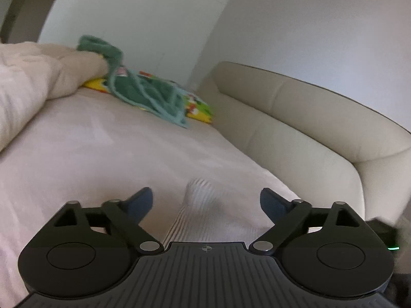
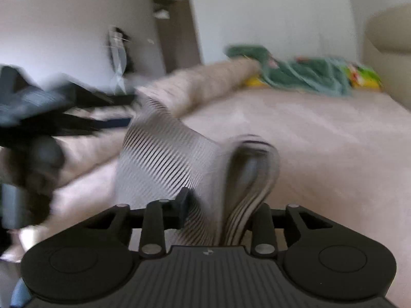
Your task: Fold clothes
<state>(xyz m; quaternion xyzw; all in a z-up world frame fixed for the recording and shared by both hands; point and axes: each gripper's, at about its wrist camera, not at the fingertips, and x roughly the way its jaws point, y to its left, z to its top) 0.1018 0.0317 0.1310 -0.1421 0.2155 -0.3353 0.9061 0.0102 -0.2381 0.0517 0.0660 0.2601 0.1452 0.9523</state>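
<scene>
One striped garment [image 2: 164,159] is in play, a white cloth with fine dark stripes. In the right wrist view it rises out of the right gripper [image 2: 221,205] and stretches toward ten o'clock, its long axis running from the jaws up to the blurred left gripper [image 2: 77,118] at nine o'clock. A doubled loop of the same cloth stands upright just at one o'clock of the jaws. The right gripper's jaws sit narrow, pinched on the striped cloth, with folds bunched between them.

In the left wrist view the left gripper [image 1: 206,205] has its jaws spread wide, and nothing is pressed between them. A hump of the striped garment [image 1: 197,205] lies under the gap, running from six o'clock up toward twelve, on the pale pink bed sheet [image 1: 102,154].

Around it there is one rolled beige quilt [image 1: 38,77] at ten o'clock, one green knitted garment [image 1: 143,92] at eleven o'clock draped over one bright yellow-green printed item [image 1: 197,107], and one cream padded headboard [image 1: 308,118] curving from one to three o'clock. White walls [image 1: 308,25] stand behind. In the right wrist view a doorway [image 2: 174,33] shows at eleven o'clock, heavily blurred. The left gripper crosses the view at nine o'clock and hides part of the quilt.
</scene>
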